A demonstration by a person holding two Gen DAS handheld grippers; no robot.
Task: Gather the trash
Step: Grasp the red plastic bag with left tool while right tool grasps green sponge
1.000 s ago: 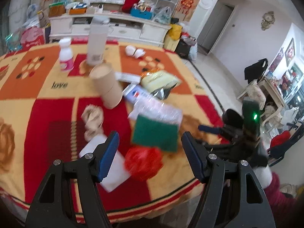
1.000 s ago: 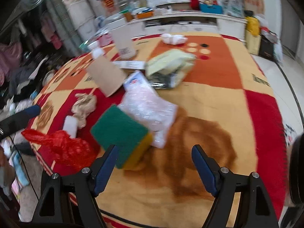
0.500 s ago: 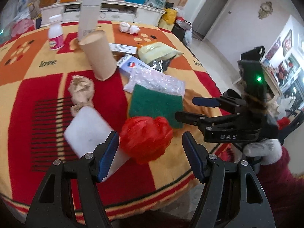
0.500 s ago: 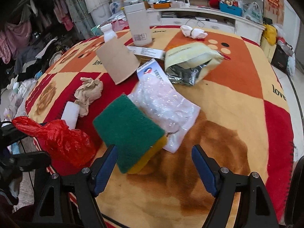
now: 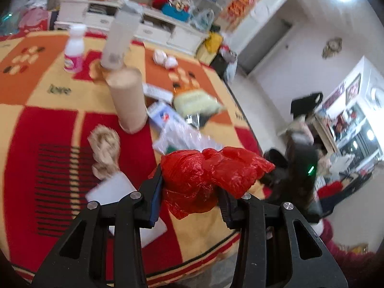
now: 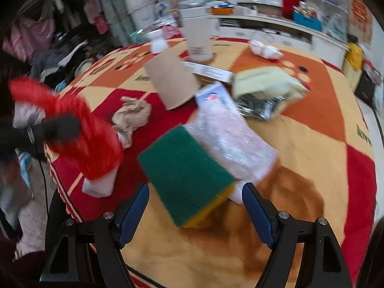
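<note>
Red plastic bag (image 5: 206,177) between closing left hand-held gripper (image 5: 189,196) pads, right hand-held gripper (image 6: 195,206) spread — red-orange checked tablecloth (image 6: 312,124), cluttered room.

Background furnishings: patterned red, orange and yellow cloth (image 6: 300,240) covering the table; long white cabinet (image 5: 153,27) behind it, its top crowded with boxes and bags; wall clock (image 5: 332,45) on the pale wall, right; hanging clothes (image 6: 36,33) in the dim corner, left.
</note>
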